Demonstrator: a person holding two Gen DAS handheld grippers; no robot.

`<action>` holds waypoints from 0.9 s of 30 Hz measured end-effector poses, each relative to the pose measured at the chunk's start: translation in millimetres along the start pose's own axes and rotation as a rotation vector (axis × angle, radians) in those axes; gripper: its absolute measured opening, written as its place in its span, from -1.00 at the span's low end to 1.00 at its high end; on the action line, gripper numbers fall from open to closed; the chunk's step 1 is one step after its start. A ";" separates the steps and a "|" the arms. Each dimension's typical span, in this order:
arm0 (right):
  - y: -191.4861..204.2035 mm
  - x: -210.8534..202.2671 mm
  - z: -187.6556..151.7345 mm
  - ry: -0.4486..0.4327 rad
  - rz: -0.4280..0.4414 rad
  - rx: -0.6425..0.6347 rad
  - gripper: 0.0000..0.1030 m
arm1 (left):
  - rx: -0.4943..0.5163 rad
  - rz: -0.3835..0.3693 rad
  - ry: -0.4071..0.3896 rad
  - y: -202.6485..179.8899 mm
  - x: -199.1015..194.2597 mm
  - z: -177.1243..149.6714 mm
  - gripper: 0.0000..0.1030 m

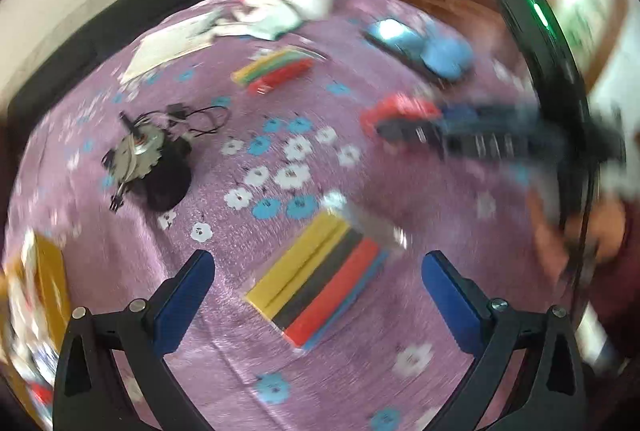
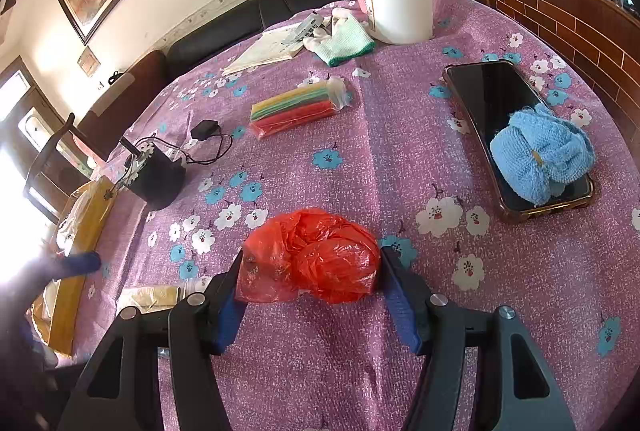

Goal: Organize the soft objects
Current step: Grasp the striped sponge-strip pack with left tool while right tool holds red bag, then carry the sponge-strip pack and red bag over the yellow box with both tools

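The red plastic bag (image 2: pixel 311 256) sits crumpled on the counter (image 2: pixel 400 151) directly between the right gripper's (image 2: pixel 311 267) fingers (image 2: pixel 394 295). It looks very light, thin and slippery, and should crush to almost nothing under a squeeze, so the bunched middle is probably the best place to pinch; a loose edge would likely slide out. The right fingers stand about as wide as the bag, each pad at or just touching its side. Whether they are pressing it yet I cannot tell.

The left gripper (image 1: pixel 318 285) is spread wide and holds nothing. A packet of coloured sponge strips (image 1: pixel 320 277) lies between and just beyond its fingers (image 1: pixel 188 295), clear of both pads. It looks soft and light in a slick wrapper; gripping across its narrow width seems safest.
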State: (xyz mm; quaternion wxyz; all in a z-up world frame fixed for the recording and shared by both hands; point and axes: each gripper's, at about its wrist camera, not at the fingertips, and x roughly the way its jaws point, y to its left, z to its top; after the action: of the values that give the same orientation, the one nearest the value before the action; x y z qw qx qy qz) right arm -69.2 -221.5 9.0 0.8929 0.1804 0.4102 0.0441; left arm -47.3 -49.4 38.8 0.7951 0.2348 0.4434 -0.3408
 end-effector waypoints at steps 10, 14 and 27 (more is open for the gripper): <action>1.4 0.5 -0.1 0.000 0.005 -0.005 0.32 | 0.042 -0.009 0.025 1.9 27.8 -18.5 0.99; 1.9 0.8 -0.2 -0.001 0.005 -0.006 0.34 | -0.043 -0.050 0.040 1.9 21.7 -19.2 0.42; 4.5 2.6 0.3 -0.006 -0.017 -0.015 0.33 | -0.279 0.013 -0.102 11.2 -41.1 -71.1 -0.06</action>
State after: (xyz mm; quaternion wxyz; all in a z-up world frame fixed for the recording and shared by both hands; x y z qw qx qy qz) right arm -66.9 -216.8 9.0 0.8959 0.1703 0.4085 0.0393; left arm -93.1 19.7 39.9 0.8435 0.1072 0.4442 -0.2822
